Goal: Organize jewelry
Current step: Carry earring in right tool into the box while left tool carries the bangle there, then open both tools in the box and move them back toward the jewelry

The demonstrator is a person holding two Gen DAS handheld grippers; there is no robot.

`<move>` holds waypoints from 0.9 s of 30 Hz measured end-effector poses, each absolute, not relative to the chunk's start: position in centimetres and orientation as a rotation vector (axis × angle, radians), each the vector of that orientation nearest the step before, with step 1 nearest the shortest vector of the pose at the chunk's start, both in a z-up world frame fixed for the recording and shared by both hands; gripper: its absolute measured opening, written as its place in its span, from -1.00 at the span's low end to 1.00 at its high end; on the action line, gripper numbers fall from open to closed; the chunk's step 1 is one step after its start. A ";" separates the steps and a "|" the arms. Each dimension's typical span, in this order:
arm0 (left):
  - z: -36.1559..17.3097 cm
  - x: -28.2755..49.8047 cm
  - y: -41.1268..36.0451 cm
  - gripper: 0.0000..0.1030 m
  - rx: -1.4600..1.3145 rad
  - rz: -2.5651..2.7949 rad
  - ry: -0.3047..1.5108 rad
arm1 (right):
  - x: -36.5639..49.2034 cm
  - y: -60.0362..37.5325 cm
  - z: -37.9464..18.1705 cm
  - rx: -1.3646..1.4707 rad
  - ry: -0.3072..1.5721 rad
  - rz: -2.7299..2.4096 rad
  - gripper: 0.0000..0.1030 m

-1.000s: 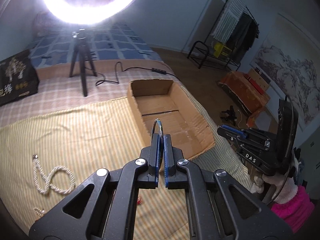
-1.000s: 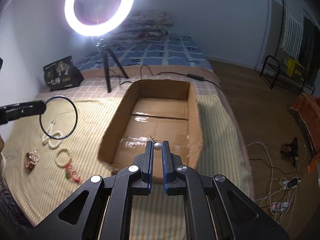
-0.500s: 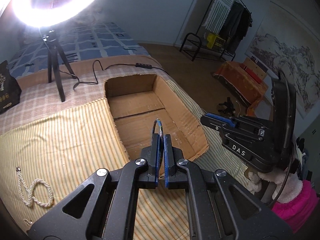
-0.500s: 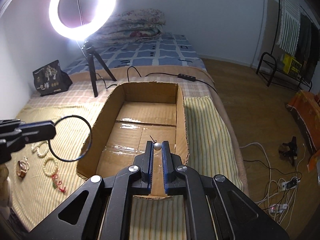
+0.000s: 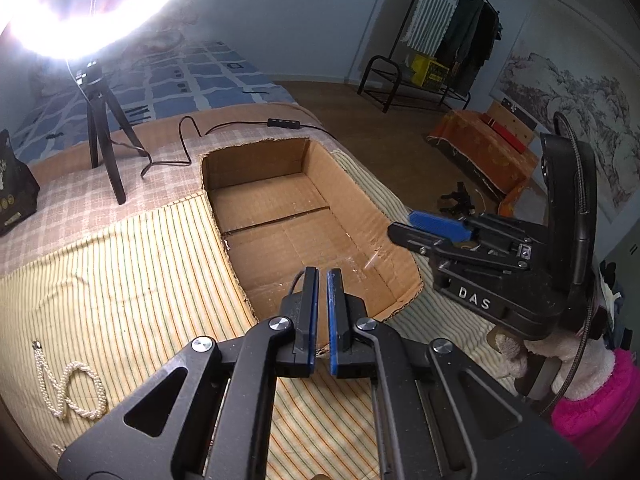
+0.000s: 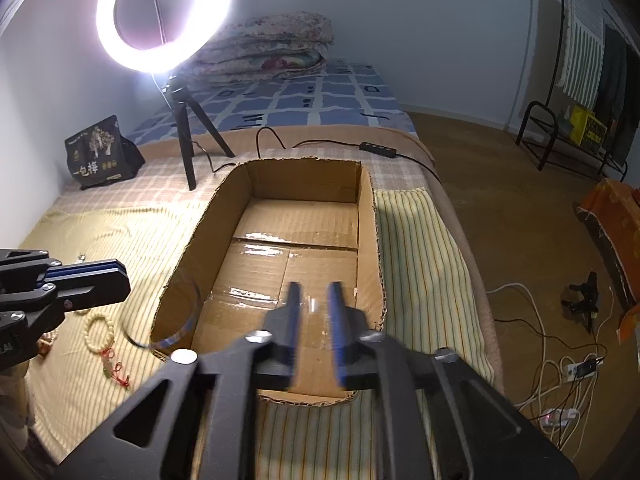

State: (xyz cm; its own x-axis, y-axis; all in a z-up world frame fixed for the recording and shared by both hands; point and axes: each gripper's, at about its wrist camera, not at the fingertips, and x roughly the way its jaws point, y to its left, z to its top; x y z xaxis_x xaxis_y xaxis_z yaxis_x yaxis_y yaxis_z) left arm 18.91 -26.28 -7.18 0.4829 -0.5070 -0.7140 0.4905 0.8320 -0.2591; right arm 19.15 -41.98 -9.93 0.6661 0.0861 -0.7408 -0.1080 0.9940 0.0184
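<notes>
An open cardboard box (image 5: 360,200) (image 6: 368,208) lies on the striped cloth. My left gripper (image 5: 322,276) hovers over its near left corner with a narrow gap between its jaws; it also shows in the right wrist view (image 6: 120,276). The dark hoop (image 6: 180,328) is loose and blurred below it, at the box's left wall; a sliver (image 5: 295,280) shows beside my left finger. My right gripper (image 6: 314,296) is open over the box's near end, with a faint blur (image 6: 313,304) between its jaws. It also shows in the left wrist view (image 5: 400,228).
A pearl necklace (image 5: 76,388) lies on the cloth at the left. A bead bracelet (image 6: 98,330) and a red charm (image 6: 116,372) lie beside the box. A ring light on a tripod (image 6: 184,132) and a black bag (image 6: 100,156) stand behind.
Both grippers have opened. The hoop has left my left gripper and drops by the box's left wall. The pearl earring has left my right gripper.
</notes>
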 end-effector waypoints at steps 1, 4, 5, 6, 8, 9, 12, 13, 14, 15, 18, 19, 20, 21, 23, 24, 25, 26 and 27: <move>-7.2 18.8 -26.3 -0.90 -0.013 -0.604 0.875 | 19.1 -42.0 -9.9 -0.027 0.831 0.107 -0.29; -7.0 18.6 -26.1 -0.23 -0.013 -0.596 0.858 | 19.0 -42.1 -9.7 -0.024 0.824 0.096 -0.27; -6.9 18.6 -26.0 -0.16 -0.012 -0.593 0.850 | 19.0 -42.2 -9.7 -0.025 0.822 0.090 -0.27; -6.8 18.5 -26.0 -0.16 -0.009 -0.588 0.845 | 19.0 -42.2 -9.6 -0.026 0.819 0.081 -0.25; -6.6 18.4 -25.8 -0.16 -0.010 -0.586 0.841 | 18.9 -42.3 -9.5 -0.029 0.815 0.069 -0.15; -6.5 18.4 -25.7 -0.16 -0.011 -0.585 0.839 | 18.8 -42.3 -9.5 -0.029 0.812 0.065 -0.10; -6.3 18.1 -25.4 -0.16 -0.008 -0.582 0.834 | 18.6 -42.4 -9.2 -0.020 0.806 0.059 -0.09; -6.2 18.0 -25.2 -0.16 -0.007 -0.581 0.832 | 18.5 -42.4 -9.1 -0.018 0.803 0.058 -0.09; -6.1 17.9 -25.1 -0.16 -0.006 -0.578 0.827 | 18.3 -42.4 -9.0 -0.017 0.800 0.057 -0.09; -5.9 17.8 -24.9 -0.16 -0.007 -0.576 0.823 | 18.2 -42.4 -8.9 -0.017 0.798 0.057 -0.09; -5.5 17.5 -24.3 -0.16 -0.014 -0.572 0.814 | 17.8 -42.2 -8.4 -0.015 0.790 0.053 -0.09; -5.3 17.4 -24.1 -0.16 -0.016 -0.571 0.810 | 17.7 -42.2 -8.2 -0.012 0.787 0.052 -0.09; -5.2 17.2 -23.9 -0.16 -0.017 -0.570 0.808 | 17.5 -42.1 -8.0 -0.010 0.786 0.051 -0.09; -5.0 17.1 -23.7 -0.16 -0.018 -0.569 0.805 | 17.3 -42.0 -7.9 -0.008 0.785 0.050 -0.09; -4.8 16.9 -23.3 -0.16 -0.020 -0.566 0.798 | 16.8 -41.9 -7.6 -0.006 0.782 0.048 -0.09; -4.6 16.7 -23.0 -0.16 -0.021 -0.563 0.794 | 16.6 -41.8 -7.4 -0.008 0.782 0.047 -0.09; -4.4 16.6 -22.8 -0.16 -0.021 -0.561 0.790 | 16.4 -41.7 -7.3 -0.013 0.780 0.045 -0.09; -4.3 16.4 -22.7 -0.16 -0.020 -0.560 0.788 | 16.2 -41.5 -7.2 -0.017 0.776 0.042 -0.09; -4.1 16.3 -22.4 -0.16 -0.020 -0.558 0.783 | 15.9 -41.4 -7.0 -0.019 0.773 0.042 -0.09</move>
